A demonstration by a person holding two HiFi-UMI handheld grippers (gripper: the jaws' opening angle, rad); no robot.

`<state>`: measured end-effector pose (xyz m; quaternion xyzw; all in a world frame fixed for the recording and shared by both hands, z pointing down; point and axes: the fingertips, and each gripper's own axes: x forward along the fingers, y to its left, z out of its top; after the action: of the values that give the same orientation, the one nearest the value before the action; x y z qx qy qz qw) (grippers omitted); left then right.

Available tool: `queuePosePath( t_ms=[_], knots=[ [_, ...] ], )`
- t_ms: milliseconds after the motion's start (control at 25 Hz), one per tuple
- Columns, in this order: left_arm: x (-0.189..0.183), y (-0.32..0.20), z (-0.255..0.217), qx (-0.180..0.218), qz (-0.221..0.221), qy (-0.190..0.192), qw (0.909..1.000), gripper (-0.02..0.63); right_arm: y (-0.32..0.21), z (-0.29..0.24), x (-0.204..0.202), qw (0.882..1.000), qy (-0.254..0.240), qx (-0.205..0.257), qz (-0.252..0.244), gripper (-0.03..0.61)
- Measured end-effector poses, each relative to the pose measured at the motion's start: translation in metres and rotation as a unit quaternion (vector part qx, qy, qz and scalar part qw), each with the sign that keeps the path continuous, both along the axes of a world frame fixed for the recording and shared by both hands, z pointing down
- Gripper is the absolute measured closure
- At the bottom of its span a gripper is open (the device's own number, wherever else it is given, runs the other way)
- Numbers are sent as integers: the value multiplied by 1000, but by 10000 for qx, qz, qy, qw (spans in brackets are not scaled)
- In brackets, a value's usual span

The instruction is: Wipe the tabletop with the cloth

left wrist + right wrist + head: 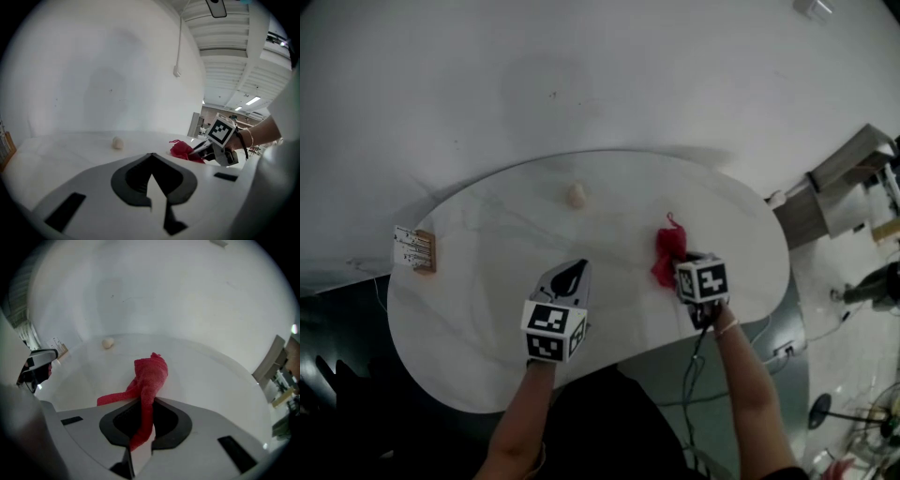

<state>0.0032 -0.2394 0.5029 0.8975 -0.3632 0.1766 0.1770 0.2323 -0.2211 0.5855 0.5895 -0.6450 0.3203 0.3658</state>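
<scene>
A red cloth (667,251) lies bunched on the white tabletop (478,291), right of the middle. My right gripper (680,272) is shut on its near end. In the right gripper view the cloth (149,377) runs from the table back between the closed jaws of the right gripper (145,403), with one strip trailing off to the left. My left gripper (578,266) hovers over the table's middle, to the left of the cloth, shut and holding nothing. The left gripper view shows its tips (151,155) meeting, with the cloth (183,151) and the right gripper (206,147) beyond them at the right.
A small beige ball (576,195) rests on the far side of the table. A wooden block with a card (415,249) stands at the left edge. A grey cabinet (839,192) and cables are on the floor to the right.
</scene>
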Motion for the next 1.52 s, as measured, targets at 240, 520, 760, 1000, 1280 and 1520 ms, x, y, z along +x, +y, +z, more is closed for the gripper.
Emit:
queuePosePath(
  t_ms=[240,520,760,1000,1280,1520],
  knots=[
    [8,2,-11,86,45,38,9999,611,14,-31,-10,9984,-431,360,81,534],
    [-69,8,-22,214,-807,-45,9965,611,-1,-75,-193,9703,-1739,685,-1537,534],
    [-161,33,-21,223,-1844,-196,9824,611,24,-68,-337,9302,-2606,362,-2559,534],
    [-207,59,-15,99,-2360,-326,9711,611,50,-25,-389,9275,-2242,-86,-2991,534],
    [-180,51,-8,32,-2029,-209,9790,611,38,-2,-336,9481,-1716,-210,-2669,534],
    [-111,36,-6,81,-1200,-117,9927,611,30,5,-235,9716,-1446,-193,-1863,534]
  ],
)
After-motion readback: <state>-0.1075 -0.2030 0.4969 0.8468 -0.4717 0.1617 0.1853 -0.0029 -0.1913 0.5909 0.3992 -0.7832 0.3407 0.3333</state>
